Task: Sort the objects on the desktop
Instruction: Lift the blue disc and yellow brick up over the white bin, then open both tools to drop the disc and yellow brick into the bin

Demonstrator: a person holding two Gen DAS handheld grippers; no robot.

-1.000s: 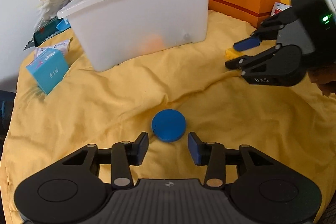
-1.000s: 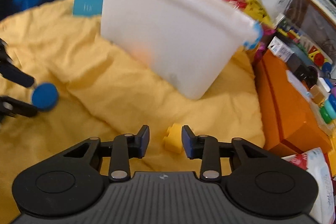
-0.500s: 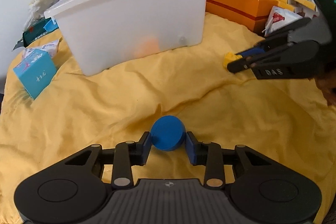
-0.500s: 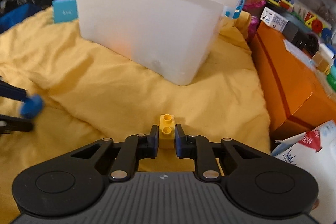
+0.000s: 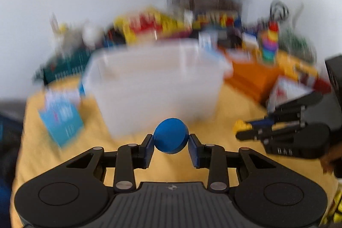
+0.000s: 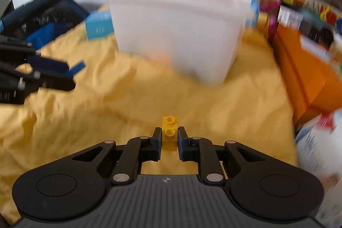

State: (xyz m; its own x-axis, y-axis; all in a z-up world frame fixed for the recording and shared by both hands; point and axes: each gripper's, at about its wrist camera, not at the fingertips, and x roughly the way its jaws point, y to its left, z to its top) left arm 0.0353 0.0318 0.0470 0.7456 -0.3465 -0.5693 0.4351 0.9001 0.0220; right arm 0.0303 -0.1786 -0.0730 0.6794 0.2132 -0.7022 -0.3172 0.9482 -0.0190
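Blue disc [image 5: 171, 135] is clamped in left gripper [image 5: 171, 147]; yellow brick's [image 6: 169, 131] studs are shown only from right gripper [image 6: 169, 143], clamping it.

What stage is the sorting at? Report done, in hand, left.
Done: something orange shows faintly through the white bin; blur hides what. In hand: left gripper clamps the blue disc, right gripper clamps the yellow brick, both short of the bin. Left: dropping both in.

I'm gripping a yellow brick [image 6: 169, 131] in my right gripper [image 6: 169, 138], facing the white bin [image 6: 177, 35] on the yellow cloth [image 6: 235, 104].
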